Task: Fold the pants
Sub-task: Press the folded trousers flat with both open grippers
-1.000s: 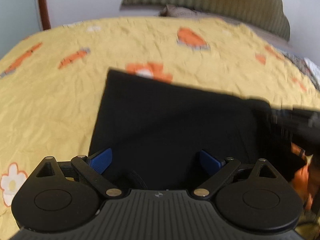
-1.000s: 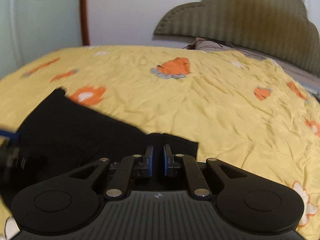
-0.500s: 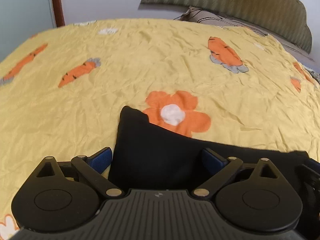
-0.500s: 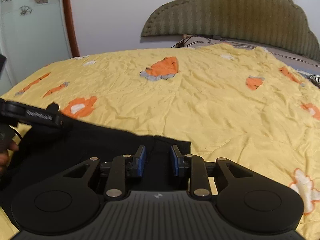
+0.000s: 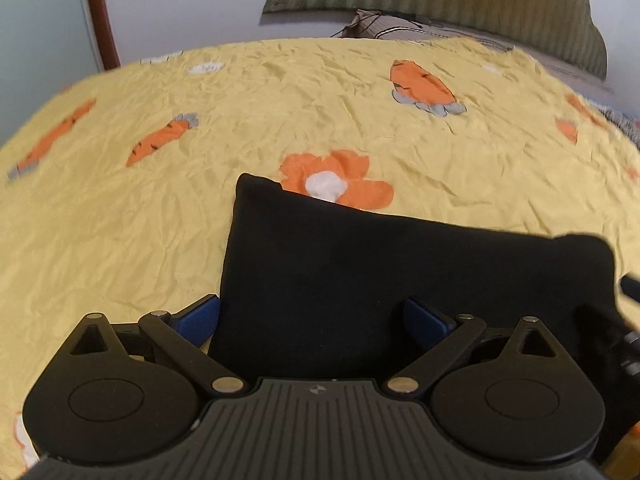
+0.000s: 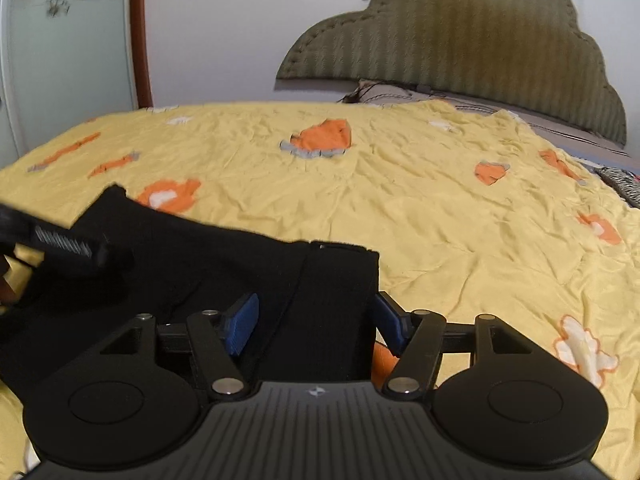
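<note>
The black pants (image 5: pixel 392 280) lie folded into a flat rectangle on the yellow bedspread (image 5: pixel 280 100). My left gripper (image 5: pixel 312 318) is open just above the near left part of the pants, its blue pads (image 5: pixel 196 318) spread wide. In the right wrist view the pants (image 6: pixel 224 264) fill the lower left, with their right end under my right gripper (image 6: pixel 314 322). That gripper is open and holds nothing. The left gripper's body (image 6: pixel 60 240) shows blurred at the left edge of the right wrist view.
The bedspread (image 6: pixel 440 208) has orange carrot and flower prints and stretches far to the right. An olive padded headboard (image 6: pixel 460 40) and a pillow (image 6: pixel 384 92) stand at the back. A white wall with a brown door frame (image 6: pixel 140 32) is at the left.
My right gripper has opened from shut and let go of the pants' end. Both grippers have lifted and drawn back slightly. The left gripper stayed open.
</note>
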Demonstrator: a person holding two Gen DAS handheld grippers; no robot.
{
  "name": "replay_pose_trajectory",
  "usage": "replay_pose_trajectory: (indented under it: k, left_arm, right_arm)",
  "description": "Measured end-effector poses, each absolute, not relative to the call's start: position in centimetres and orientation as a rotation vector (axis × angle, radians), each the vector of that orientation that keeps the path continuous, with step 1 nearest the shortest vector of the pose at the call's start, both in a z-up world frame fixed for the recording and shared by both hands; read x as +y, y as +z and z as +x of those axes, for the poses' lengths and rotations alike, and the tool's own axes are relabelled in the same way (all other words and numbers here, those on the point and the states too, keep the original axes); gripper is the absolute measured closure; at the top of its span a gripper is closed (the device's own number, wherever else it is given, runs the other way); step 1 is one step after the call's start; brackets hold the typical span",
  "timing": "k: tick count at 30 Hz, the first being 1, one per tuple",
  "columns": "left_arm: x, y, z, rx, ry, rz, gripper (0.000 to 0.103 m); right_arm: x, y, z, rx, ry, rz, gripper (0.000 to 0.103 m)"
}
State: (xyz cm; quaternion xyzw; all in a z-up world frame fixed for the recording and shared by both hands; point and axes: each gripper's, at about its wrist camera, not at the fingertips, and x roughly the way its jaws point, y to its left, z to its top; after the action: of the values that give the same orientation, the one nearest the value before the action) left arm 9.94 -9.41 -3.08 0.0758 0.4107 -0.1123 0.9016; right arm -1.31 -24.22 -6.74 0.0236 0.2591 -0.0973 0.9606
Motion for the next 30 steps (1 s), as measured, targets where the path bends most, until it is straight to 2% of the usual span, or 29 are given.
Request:
replay_pose_trajectory:
  k: [7,14,30]
  left_arm:
    - [-9.3,-2.8,9.3,0.840,-0.223,0.147,0.003]
    - [-9.3,-2.7,8.0,0.830,-0.220,0.170,0.003]
    - [-8.5,-2.3,4.8,0.821,-0.227,0.182,0.004]
  right_arm:
    - [-21.5,-5.7,-4.4,0.485,-0.167,-0.022,0.040]
    - [-20.4,-7.7,-3.8,0.550,-0.128,-0.037,0.041]
    - [-21.0,-7.6,-5.9,0.508,-0.214,0.049,0.040]
